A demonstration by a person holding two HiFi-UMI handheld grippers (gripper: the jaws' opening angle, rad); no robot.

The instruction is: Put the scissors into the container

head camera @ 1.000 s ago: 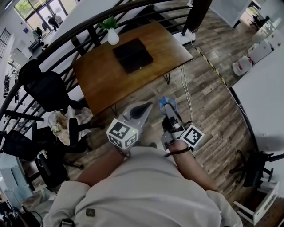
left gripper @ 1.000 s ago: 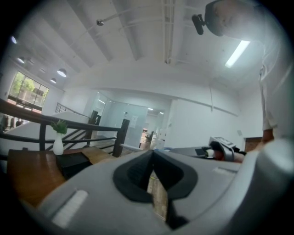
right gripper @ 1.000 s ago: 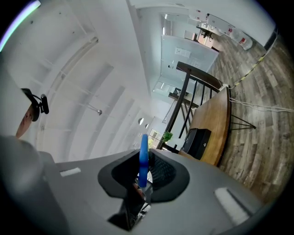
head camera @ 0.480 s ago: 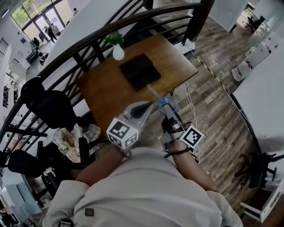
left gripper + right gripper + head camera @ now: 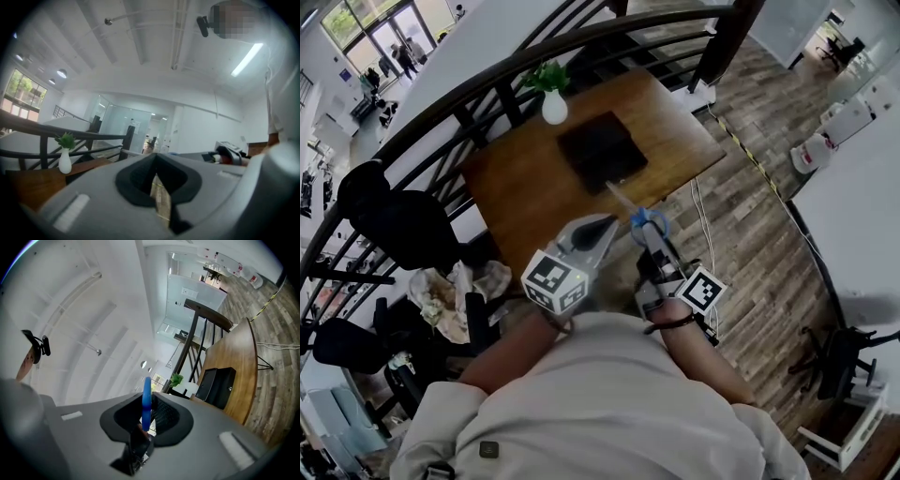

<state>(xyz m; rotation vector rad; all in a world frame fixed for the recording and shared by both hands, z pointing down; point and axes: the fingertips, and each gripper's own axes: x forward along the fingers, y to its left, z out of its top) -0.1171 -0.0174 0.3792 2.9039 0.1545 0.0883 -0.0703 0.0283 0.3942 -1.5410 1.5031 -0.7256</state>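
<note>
Scissors (image 5: 146, 399) clamped between right gripper (image 5: 144, 420) jaws.

held out forward side by side, left hand-held gripper (image 5: 602, 225) seemingly closed empty, right hand-held gripper (image 5: 648, 234) clamped on scissors (image 5: 146, 397).

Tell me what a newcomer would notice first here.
The blue-handled scissors clamped in the right gripper, blades pointing toward the wooden table ahead. On that table sit a black container at its middle and a white vase with a plant at the far edge. The left gripper, alongside, is shut and empty.
</note>
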